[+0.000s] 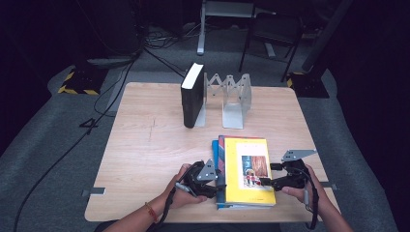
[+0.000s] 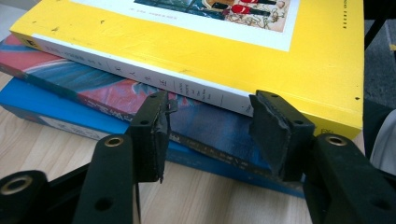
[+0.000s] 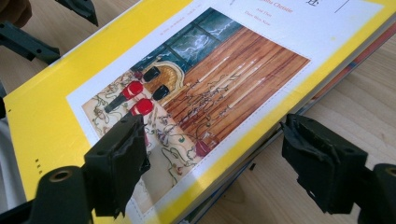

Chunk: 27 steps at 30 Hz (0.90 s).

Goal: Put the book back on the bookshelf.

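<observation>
The person is working both grippers in at a stack of three paperbacks lying flat near the front edge of the pale wooden table (image 1: 145, 140) — the thick yellow paperback with the picture panel on its cover (image 1: 249, 169) on top, a red-and-blue covered book (image 2: 116, 91) under it, and a bright blue book (image 2: 51, 109) at the bottom. The left gripper (image 1: 205, 181) is sitting at the spine side with its jaws standing about half apart, gripping nothing; they are facing the lower two books more than the yellow one. The right gripper (image 1: 278, 181) is hanging at the opposite edge, jaws spread wide, one above the cover and one out beyond the edge, nothing clamped.

The risk I am seeing: the left jaws may be catching the wrong book, or two at once, so the stack slides and fans out. A pinch on only the cover could be bending it open.

Further back, a black hardback (image 1: 192, 94) is standing upright against the silver folding metal book rack (image 1: 234, 99), whose middle slots are free. Nothing is lying between stack and rack.
</observation>
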Motion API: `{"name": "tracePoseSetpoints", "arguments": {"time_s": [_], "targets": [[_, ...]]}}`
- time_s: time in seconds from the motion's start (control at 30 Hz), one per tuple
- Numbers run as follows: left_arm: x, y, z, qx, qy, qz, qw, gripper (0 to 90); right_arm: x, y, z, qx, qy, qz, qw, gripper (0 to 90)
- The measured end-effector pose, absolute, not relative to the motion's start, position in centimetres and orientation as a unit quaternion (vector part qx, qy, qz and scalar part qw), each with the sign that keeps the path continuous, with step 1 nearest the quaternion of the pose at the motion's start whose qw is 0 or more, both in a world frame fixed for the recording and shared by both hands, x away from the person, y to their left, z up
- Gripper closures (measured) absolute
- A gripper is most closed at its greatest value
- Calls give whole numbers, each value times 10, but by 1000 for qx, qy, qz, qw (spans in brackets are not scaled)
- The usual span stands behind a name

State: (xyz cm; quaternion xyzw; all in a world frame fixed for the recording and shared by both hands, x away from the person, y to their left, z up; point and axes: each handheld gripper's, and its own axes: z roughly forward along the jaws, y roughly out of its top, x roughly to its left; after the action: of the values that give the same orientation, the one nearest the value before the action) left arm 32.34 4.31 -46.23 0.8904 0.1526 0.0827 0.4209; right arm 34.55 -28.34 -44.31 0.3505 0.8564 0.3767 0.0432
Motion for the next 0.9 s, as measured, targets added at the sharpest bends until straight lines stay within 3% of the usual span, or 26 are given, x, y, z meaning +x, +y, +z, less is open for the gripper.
{"name": "tracePoseSetpoints", "arguments": {"time_s": [0.2, 0.3, 0.5, 0.63, 0.73, 0.83, 0.9], "targets": [[326, 39, -463, 887, 158, 77, 427, 448, 350, -286, -442, 346, 858, 376, 45, 244], [328, 37, -462, 886, 161, 79, 428, 423, 348, -287, -438, 340, 857, 380, 72, 340], [328, 38, -463, 886, 159, 82, 428, 399, 345, -289, -433, 321, 858, 390, 93, 425], [330, 38, -463, 887, 163, 90, 422, 430, 346, -292, -429, 316, 853, 405, 92, 479], [333, 40, -466, 886, 176, 86, 421, 431, 352, -295, -429, 312, 852, 416, 66, 506], [340, 40, -467, 882, 188, 90, 422, 429, 369, -298, -433, 306, 859, 411, -22, 469], [345, 39, -466, 882, 193, 93, 420, 428, 376, -289, -433, 291, 866, 406, -16, 436]]}}
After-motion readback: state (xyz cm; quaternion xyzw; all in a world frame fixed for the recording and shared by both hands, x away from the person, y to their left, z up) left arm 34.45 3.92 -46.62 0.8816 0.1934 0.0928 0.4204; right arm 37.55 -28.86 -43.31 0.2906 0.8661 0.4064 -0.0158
